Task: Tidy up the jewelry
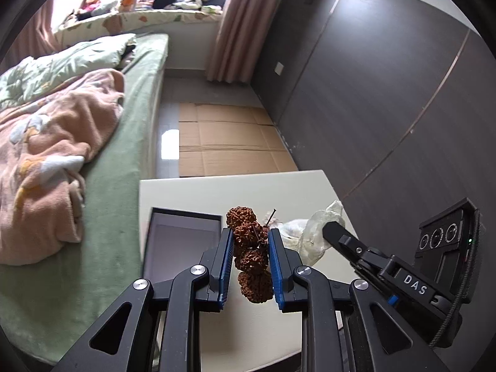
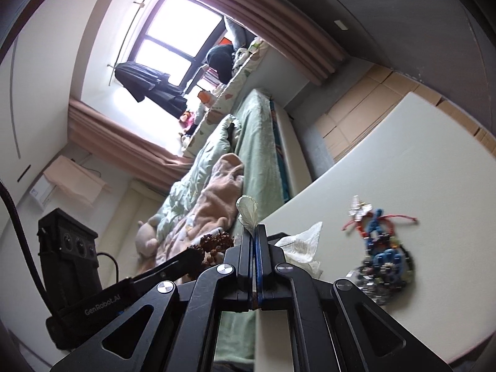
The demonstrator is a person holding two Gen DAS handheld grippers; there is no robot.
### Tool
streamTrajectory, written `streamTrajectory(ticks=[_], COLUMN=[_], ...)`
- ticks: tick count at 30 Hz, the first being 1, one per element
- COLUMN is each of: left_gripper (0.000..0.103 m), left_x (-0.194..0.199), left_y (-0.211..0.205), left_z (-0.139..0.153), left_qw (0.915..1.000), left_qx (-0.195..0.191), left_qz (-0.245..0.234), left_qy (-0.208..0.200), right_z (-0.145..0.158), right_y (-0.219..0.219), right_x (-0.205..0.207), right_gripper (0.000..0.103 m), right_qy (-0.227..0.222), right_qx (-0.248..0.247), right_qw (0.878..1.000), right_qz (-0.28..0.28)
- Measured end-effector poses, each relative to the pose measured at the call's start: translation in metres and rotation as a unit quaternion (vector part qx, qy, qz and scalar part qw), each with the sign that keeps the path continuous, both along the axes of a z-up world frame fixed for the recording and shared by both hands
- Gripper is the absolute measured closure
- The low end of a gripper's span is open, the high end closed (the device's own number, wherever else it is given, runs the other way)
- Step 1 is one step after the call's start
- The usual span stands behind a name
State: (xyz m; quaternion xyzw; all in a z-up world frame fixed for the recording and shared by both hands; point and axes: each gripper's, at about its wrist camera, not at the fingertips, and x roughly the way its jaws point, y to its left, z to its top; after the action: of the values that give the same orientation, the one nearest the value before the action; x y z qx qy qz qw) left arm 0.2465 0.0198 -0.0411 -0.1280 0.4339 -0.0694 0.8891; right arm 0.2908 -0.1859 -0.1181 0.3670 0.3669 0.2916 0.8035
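I am gripping the seed-bead bracelet in my left tool, its string running along the fingers; the open box lies just left. My right tool is pinching the plastic bag.

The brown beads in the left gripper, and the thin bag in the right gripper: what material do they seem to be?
Brown beads: probably dried seeds, rudraksha-like; matte, deeply wrinkled, knobbly surface. Thin bag: seemingly soft clear plastic film; translucent, crumpled, faintly glossy, pinched between the shut right gripper's fingers.

You see a green bed under a bright window, pink curtains, dark wardrobe panels, cardboard on the floor.
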Motion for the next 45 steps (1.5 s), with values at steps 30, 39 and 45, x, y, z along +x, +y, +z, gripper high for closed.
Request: streamTrajectory(ticks=[30, 39, 45], left_gripper=[0.079, 0.026, 0.026], left_x=[0.001, 0.006, 0.002], left_y=[0.042, 0.041, 0.011], left_z=[-0.006, -0.032, -0.027], left_qw=[0.9994, 0.9955, 0.9978], left_qx=[-0.005, 0.028, 0.025], left_qz=[0.033, 0.072, 0.031], left_qy=[0.009, 0.055, 0.053], right_z=[-0.011, 0.0, -0.007], right_y=[0.011, -0.043, -0.056], right_x=[0.015, -0.001, -0.003], right_gripper=[0.018, 0.017, 0.012], right_qy=[0.049, 0.041, 0.058], right_qx=[-0.085, -0.091, -0.121], right_qw=[0.994, 0.995, 0.991], right_qz=[0.04, 0.01, 0.006])
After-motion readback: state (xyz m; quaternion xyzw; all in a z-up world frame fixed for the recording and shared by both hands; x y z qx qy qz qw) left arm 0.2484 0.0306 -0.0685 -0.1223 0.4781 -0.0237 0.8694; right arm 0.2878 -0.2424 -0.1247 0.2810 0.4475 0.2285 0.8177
